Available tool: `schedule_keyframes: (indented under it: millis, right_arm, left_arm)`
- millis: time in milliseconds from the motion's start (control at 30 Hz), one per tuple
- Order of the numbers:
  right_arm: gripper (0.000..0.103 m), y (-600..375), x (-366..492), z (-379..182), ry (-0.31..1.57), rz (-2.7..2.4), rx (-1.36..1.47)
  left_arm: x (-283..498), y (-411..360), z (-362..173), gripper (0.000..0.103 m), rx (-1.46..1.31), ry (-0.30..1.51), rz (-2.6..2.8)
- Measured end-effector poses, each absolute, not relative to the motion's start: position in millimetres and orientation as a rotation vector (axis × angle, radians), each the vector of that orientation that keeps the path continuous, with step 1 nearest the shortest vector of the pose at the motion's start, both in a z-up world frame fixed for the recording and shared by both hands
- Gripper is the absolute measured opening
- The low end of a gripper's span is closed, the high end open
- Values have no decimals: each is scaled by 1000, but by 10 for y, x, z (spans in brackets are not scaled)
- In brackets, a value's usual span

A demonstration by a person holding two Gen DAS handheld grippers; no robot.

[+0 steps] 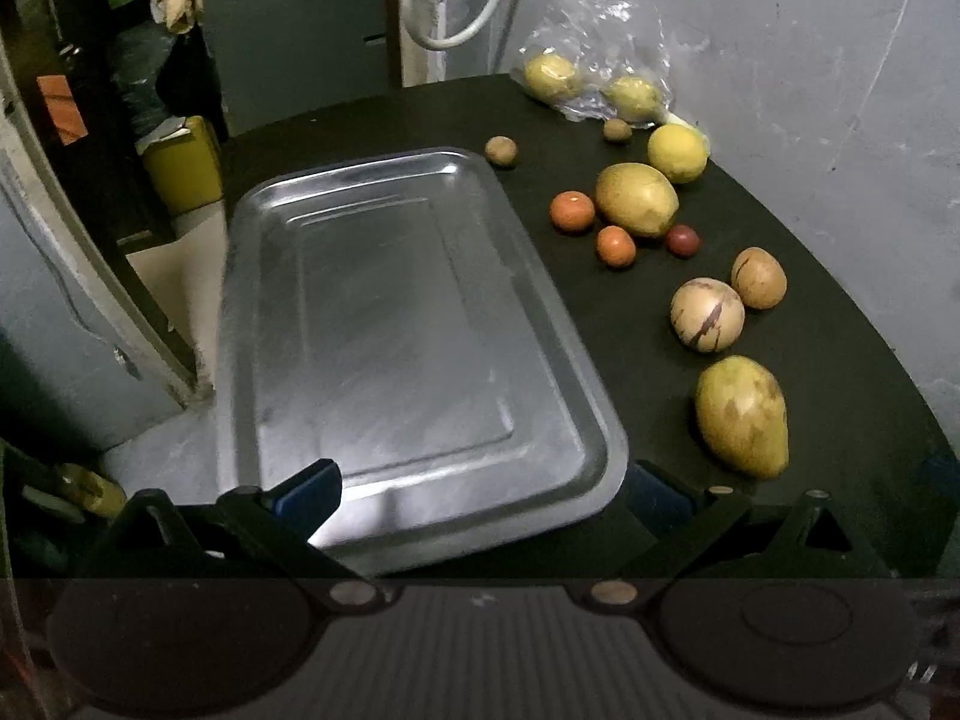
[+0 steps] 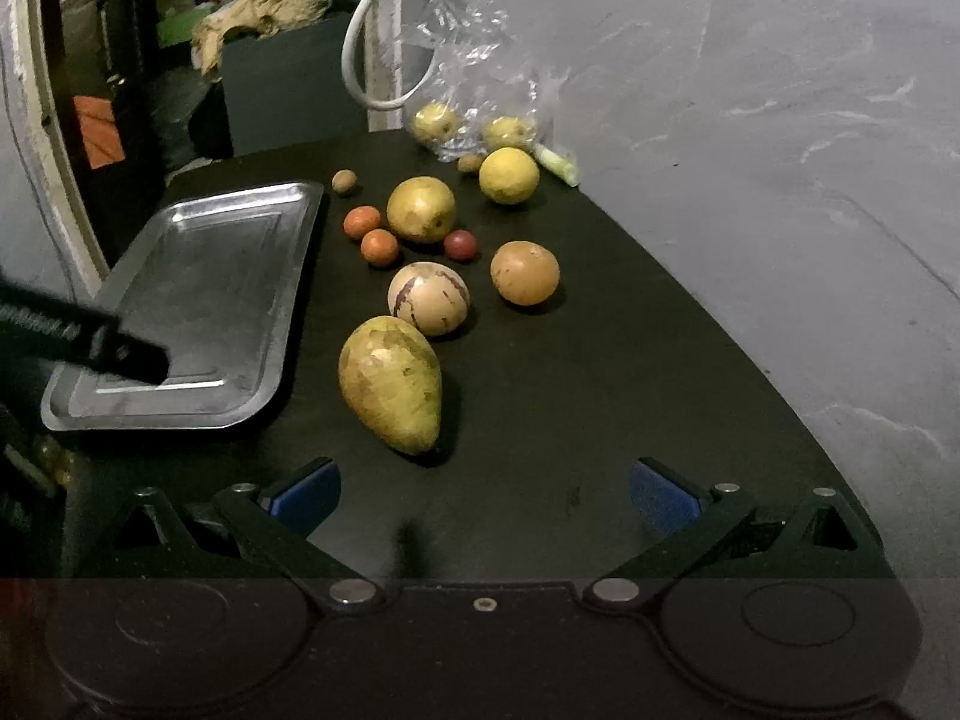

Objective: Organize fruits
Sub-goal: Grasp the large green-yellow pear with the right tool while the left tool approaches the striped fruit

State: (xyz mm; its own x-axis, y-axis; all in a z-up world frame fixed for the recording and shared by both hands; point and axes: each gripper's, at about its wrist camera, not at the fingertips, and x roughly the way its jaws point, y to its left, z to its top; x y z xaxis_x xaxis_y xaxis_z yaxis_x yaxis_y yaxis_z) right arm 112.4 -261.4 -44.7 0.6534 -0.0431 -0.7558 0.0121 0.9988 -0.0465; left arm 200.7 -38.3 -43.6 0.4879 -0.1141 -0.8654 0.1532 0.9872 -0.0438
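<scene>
1. Table (image 2: 600,396): dark top set against a grey wall. I see all the fruit lying loose on it, none on the tray.
2. Tray (image 1: 384,312): steel, bare, on the table's left part. Its near edge sits between my left gripper's fingers.
3. Left gripper (image 1: 480,495): spread wide, one blue pad either side of the tray's near edge; I can't tell if either touches. Nothing gripped.
4. Right gripper (image 2: 486,495): spread wide over bare tabletop, holding nothing, mango just ahead of it.
5. Bag (image 2: 480,72): clear plastic at the far edge, two yellow fruits inside.
6. Mango (image 2: 393,384): yellow-green, nearest fruit, just right of the tray.
7. Striped fruit (image 2: 429,298): pale with purple streaks, right behind the mango.
8. Brown fruit (image 2: 525,273): round, to the right of the striped one.
9. Lemon (image 2: 509,175): near the bag.
10. Two small oranges (image 2: 379,246): close together, beside the tray's far corner.
</scene>
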Motion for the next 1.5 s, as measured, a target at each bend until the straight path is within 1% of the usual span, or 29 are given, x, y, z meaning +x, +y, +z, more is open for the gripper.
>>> schedule_keyframes:
  millis: [400, 533, 700, 733, 767, 1000, 1100, 1167, 1200, 1467, 1500]
  right_arm:
    - [101, -2639, 1536, -644, 858, 152, -92]
    - [94, -2592, 1686, -705, 859, 209, -121]
    - [90, -2557, 1819, -784, 851, 258, -135]
    - [85, -2554, 1838, -800, 852, 265, -137]
    - [82, -2549, 1862, -815, 854, 272, -139]
    - [73, -2560, 1952, -938, 856, 313, -142]
    - [66, -2545, 1929, -953, 839, 337, -151]
    - [58, -2537, 1914, -955, 826, 358, -156]
    - [56, -2530, 1903, -953, 819, 370, -159]
    - [55, -2582, 1848, -961, 793, 414, -151]
    - [55, -2597, 1832, -959, 790, 419, -150]
  left_arm:
    - [2463, -829, -423, 102, 55, 1052, -139]
    - [2556, -931, -449, 102, 59, 1056, -134]
    - [2637, -1028, -492, 102, 43, 1069, -153]
    - [2655, -1041, -500, 102, 33, 1076, -162]
    - [2675, -1052, -508, 102, 20, 1083, -176]
    - [2874, -1224, -593, 102, -34, 1117, -272]
    - [2962, -1337, -674, 102, -19, 1148, -283]
    - [3004, -1412, -730, 102, 5, 1167, -286]
    - [3020, -1441, -754, 102, 17, 1176, -285]
    - [3104, -1602, -896, 102, 76, 1225, -273]
    - [3102, -1623, -902, 101, 80, 1223, -271]
